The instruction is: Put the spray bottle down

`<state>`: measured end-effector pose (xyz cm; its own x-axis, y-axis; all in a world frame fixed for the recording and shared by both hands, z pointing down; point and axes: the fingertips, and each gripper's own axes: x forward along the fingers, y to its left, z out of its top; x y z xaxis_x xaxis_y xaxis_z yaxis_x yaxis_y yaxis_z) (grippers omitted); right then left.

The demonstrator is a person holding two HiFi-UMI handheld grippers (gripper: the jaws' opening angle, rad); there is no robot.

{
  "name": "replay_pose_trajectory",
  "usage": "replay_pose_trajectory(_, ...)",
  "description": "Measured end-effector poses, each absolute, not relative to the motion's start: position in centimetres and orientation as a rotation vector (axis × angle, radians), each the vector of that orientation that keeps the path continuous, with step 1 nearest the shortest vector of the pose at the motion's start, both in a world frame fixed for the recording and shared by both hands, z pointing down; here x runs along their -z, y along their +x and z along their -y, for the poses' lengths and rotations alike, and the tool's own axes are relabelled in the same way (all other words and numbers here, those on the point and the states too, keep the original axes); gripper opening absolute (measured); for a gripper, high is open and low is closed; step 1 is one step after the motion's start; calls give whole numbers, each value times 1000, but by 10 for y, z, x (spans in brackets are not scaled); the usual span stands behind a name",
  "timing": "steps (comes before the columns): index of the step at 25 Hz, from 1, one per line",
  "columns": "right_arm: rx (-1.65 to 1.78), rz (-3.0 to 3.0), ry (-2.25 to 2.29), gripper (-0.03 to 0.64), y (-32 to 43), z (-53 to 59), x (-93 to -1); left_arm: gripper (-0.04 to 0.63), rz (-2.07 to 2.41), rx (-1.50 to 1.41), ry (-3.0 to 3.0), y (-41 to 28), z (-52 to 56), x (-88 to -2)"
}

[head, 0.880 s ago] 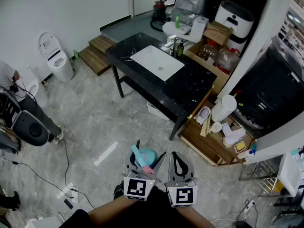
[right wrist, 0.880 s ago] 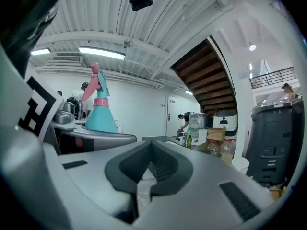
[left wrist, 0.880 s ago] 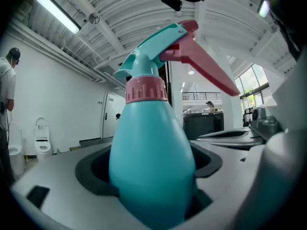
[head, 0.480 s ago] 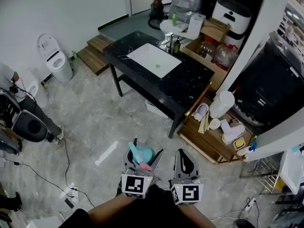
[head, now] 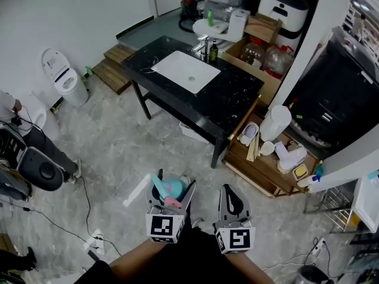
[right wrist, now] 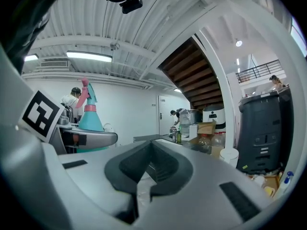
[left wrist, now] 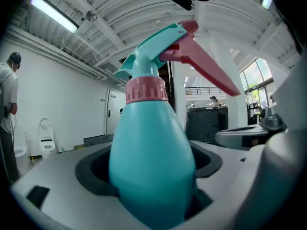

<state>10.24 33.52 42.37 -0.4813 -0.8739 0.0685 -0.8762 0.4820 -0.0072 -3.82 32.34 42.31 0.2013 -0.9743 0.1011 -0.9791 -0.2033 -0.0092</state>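
A teal spray bottle (head: 175, 186) with a pink collar and pink trigger stands upright between the jaws of my left gripper (head: 170, 190), which is shut on its body. In the left gripper view the spray bottle (left wrist: 151, 157) fills the middle, its trigger pointing up and right. Just to the right, my right gripper (head: 228, 191) hangs over the marble floor, shut and holding nothing. Seen from the right gripper (right wrist: 147, 150), the jaws meet at the tips and the spray bottle (right wrist: 90, 116) shows at the left.
A black counter (head: 234, 102) with a white sink (head: 180, 71) stands ahead. A low wooden shelf (head: 266, 179) with containers is to its right, beside a black appliance (head: 331, 99). A toilet (head: 62, 76), a person (head: 29, 135) and floor cables (head: 83, 206) are at left.
The left gripper with the bottle has drifted slightly left and lower in the head view. The counter and shelf have shifted a little in the picture. Both grips look the same.
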Motion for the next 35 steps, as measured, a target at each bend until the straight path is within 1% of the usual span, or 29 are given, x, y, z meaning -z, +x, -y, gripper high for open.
replay_pose_trajectory(10,-67,2578,1662,11,133,-296,-434,439,1831,-129,2475,-8,-270,-434)
replay_pose_trajectory(13,-78,2561,1671,11,132,-278,-437,439,1816,-119,2480,-9,-250,-433)
replay_pose_trajectory(22,-44,2570,1660,11,115,-197,-430,439,1823,-157,2520,-15,-176,-433)
replay_pose_trajectory(30,-35,2607,1536,11,63,-128,-426,439,1784,-199,2528,-37,-107,-435)
replay_pose_trajectory(35,-29,2586,1552,11,48,-82,-422,439,1733,-176,2530,-50,-62,-435)
